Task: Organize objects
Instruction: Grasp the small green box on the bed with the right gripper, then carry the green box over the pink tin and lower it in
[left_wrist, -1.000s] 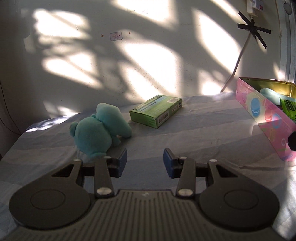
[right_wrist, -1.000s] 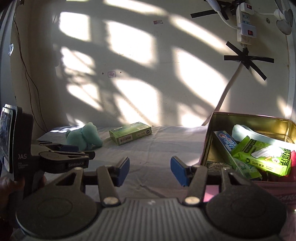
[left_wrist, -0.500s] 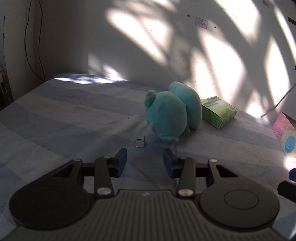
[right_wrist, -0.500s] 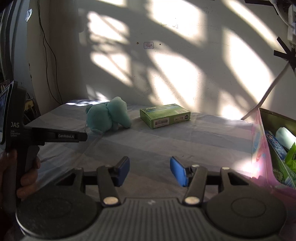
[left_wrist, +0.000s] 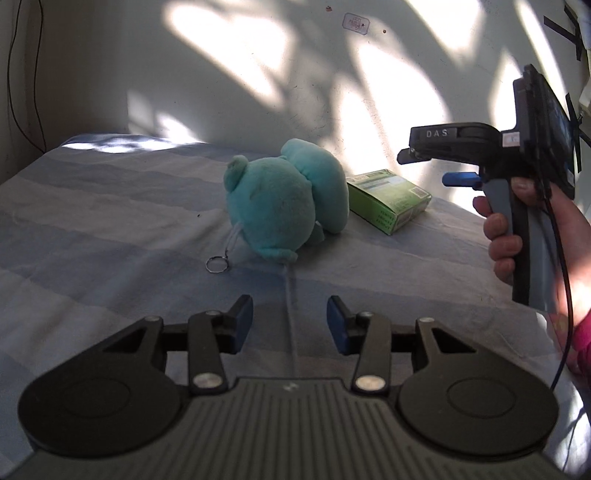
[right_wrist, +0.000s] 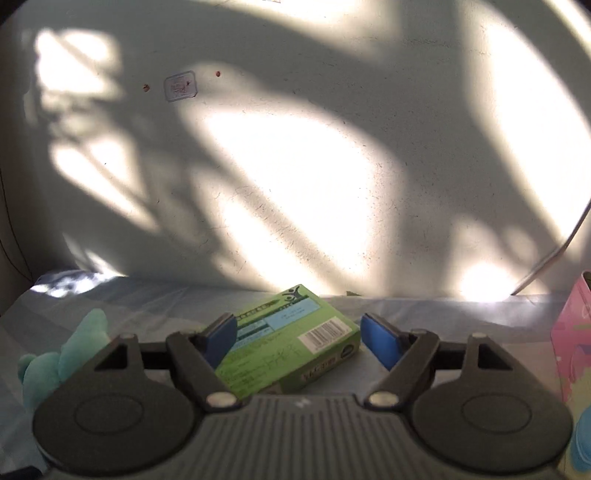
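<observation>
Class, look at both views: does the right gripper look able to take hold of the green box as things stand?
Probably yes. The right gripper is open, with the green box lying between its fingers on the striped cloth. The teal plush toy sits off to the side, clear of the approach.

Sunlit wall (right_wrist: 295, 184) w/ window shadows; striped bedsheet (left_wrist: 92, 221).

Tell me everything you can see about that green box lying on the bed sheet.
The green box is a small flat carton, seemingly cardboard, closed, lying on its broad face on the striped sheet. Its top carries a pale blue label panel and a white barcode patch; the print is too blurred to read. It sits close by the teal plush toy, near the wall. The right gripper hovers over it, jaws open on either side; whether they touch it is unclear.
</observation>
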